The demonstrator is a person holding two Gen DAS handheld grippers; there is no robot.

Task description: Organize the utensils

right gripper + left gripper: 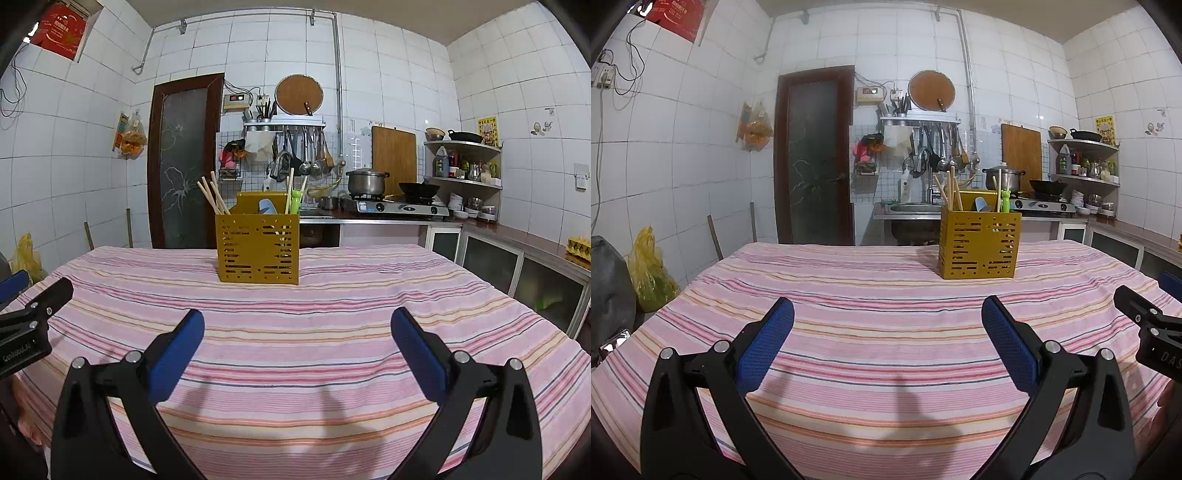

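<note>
Both your grippers, left (887,314) and right (297,325), spread wide, empty. Holder (257,251) upright, frame centre in right view, right of centre in left. Chopsticks (212,197) stand vertical inside. Right gripper better aligned.

Chopsticks (211,195) stand in the holder (257,251) on the table (332,332).

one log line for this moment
left tool open, empty | right tool open, empty | yellow utensil holder on striped tablecloth, chopsticks inside
</note>
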